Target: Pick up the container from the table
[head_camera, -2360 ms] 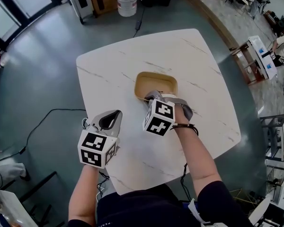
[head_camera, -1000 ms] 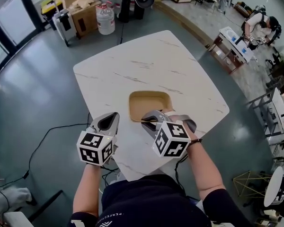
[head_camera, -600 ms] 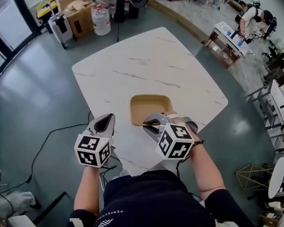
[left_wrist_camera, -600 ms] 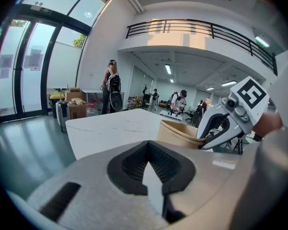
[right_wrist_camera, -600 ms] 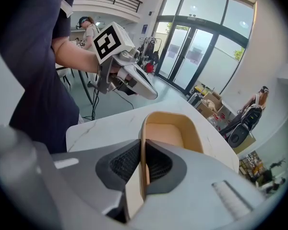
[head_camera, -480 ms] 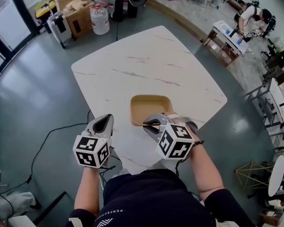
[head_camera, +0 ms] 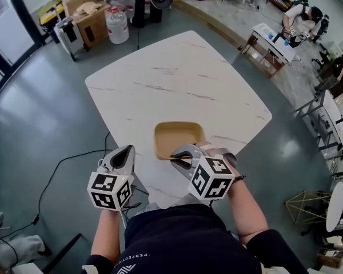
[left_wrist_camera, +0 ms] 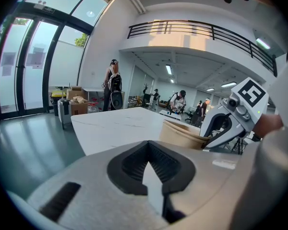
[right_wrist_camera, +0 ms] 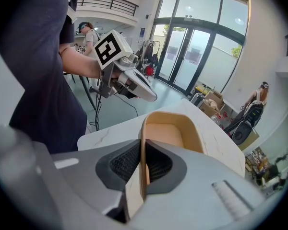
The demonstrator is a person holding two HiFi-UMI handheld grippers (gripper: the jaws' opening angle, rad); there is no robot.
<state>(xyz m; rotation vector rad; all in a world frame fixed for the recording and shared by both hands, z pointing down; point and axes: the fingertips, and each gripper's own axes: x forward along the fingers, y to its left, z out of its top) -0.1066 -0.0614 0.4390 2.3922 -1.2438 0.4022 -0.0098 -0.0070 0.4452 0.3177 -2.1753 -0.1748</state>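
Observation:
A tan, rounded-rectangle container (head_camera: 179, 136) sits near the front edge of the white marble table (head_camera: 177, 76). My right gripper (head_camera: 179, 155) is shut on its near wall, one jaw inside and one outside, as the right gripper view shows at the thin rim (right_wrist_camera: 143, 143) between the pads. Whether the container's base touches the table I cannot tell. My left gripper (head_camera: 123, 153) hangs to the left of it, beyond the table's front-left edge, shut with nothing between its jaws (left_wrist_camera: 151, 169). The left gripper view shows the container (left_wrist_camera: 182, 134) with the right gripper (left_wrist_camera: 220, 137) on it.
Cardboard boxes (head_camera: 83, 1) and a water jug (head_camera: 116, 24) stand on the grey floor beyond the table. A black cable (head_camera: 63, 163) runs along the floor at left. A work table (head_camera: 271, 47) with people around it is at the far right.
The container, gripped by the right gripper, has come from the table's middle to its front edge, toward me. The left gripper has drawn back alongside, past the table's edge.

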